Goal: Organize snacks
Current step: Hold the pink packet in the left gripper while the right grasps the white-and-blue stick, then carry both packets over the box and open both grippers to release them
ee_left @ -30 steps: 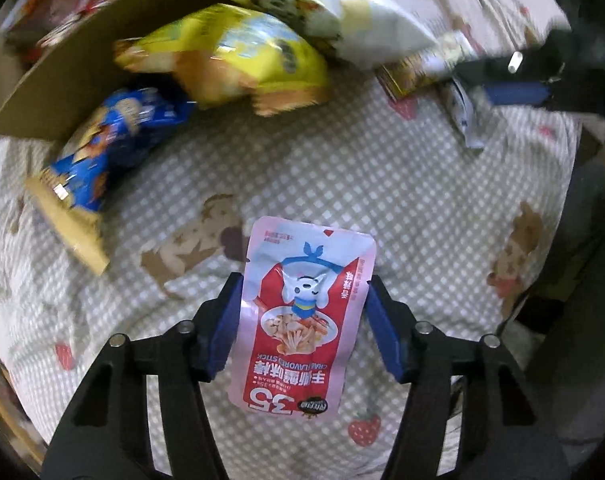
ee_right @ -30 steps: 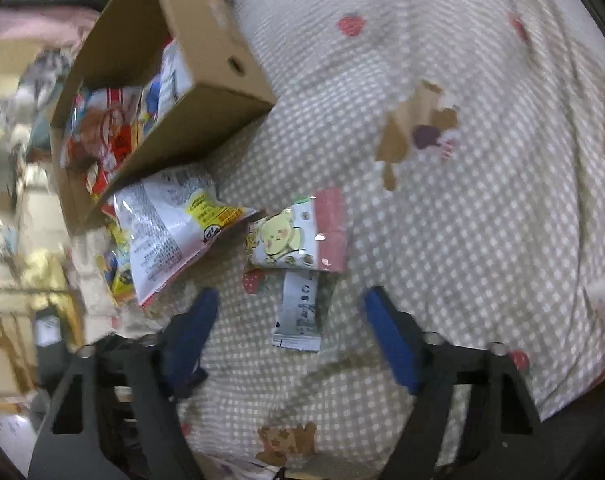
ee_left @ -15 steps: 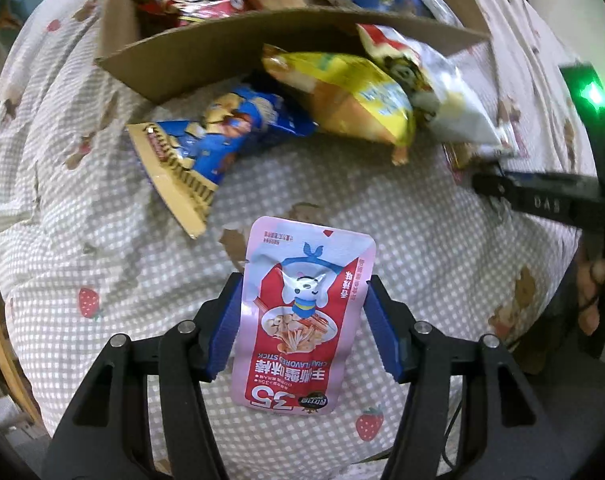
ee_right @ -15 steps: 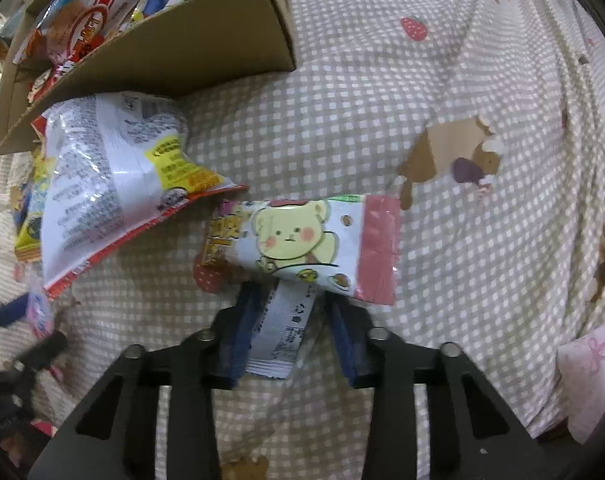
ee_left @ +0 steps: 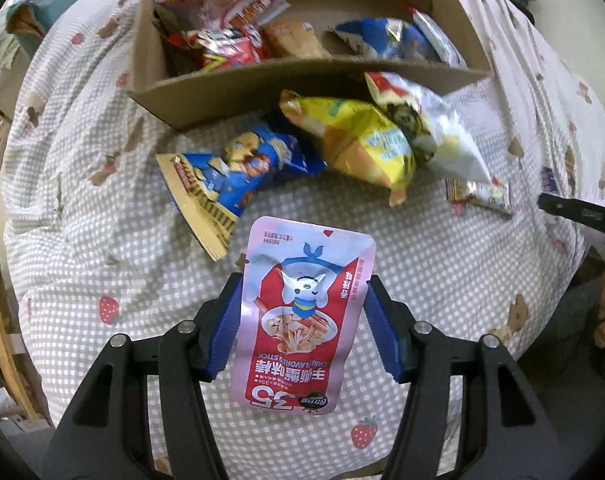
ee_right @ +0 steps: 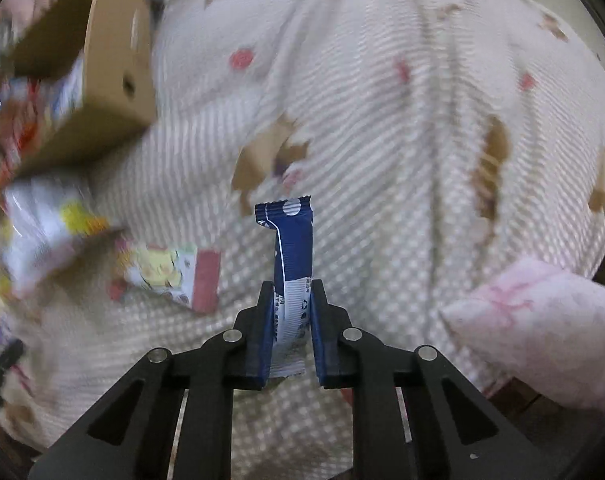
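**Two snacks lifted above the bedspread**

The left gripper (ee_left: 302, 320) clamps a pink pouch (ee_left: 300, 316); its view alone shows the box (ee_left: 302, 76) ahead. The right gripper's (ee_right: 290, 320) jaws are closing on a blue stick packet (ee_right: 292, 256), bedspread (ee_right: 382, 120) beyond.

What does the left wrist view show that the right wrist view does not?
Only the left view: the left gripper holding a pink pouch, plus a blue bag and a yellow bag on the cloth. Only the right view: the right gripper, jaws closing on a blue stick packet, and a pink pillow. Both: the cardboard box, the white bag, the bear packet and the checked cloth.
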### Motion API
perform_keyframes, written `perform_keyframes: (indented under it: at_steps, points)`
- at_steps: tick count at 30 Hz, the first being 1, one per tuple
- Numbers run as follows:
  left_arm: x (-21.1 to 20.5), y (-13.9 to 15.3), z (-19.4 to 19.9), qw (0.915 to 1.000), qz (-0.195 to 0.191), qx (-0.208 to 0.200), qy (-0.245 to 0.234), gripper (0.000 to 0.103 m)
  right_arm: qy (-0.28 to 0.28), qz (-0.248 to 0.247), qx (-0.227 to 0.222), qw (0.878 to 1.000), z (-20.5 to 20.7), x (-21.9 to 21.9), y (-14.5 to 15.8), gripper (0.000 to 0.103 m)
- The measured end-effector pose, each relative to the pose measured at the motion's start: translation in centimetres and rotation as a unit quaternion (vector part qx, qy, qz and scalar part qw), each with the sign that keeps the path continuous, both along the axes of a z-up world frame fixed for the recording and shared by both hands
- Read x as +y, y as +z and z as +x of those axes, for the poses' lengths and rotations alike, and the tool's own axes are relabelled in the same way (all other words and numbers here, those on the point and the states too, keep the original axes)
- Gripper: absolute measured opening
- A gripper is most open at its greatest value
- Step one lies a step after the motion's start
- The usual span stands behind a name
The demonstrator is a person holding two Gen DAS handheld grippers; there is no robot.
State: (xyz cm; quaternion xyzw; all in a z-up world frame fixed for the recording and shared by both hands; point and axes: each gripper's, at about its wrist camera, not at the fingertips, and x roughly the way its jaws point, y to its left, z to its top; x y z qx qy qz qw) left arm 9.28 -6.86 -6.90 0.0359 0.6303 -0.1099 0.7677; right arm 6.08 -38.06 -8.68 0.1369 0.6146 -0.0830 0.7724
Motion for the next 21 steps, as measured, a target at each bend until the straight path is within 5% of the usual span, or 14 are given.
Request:
perform_keyframes:
  at_steps: [8,21]
  points:
    - [3.6,3.9,0.6,0.9963,-0.014,-0.056,0.063,0.056,0.016,0.050,-0.155,0.987,-2.1,0.4,6.8,0.017]
    - [7.1,7.4,0.1,0.9760,-0.039,-0.151,0.152,0.056,0.097,0.115,-0.225,0.963,1.4,6.2,9.2,0.017]
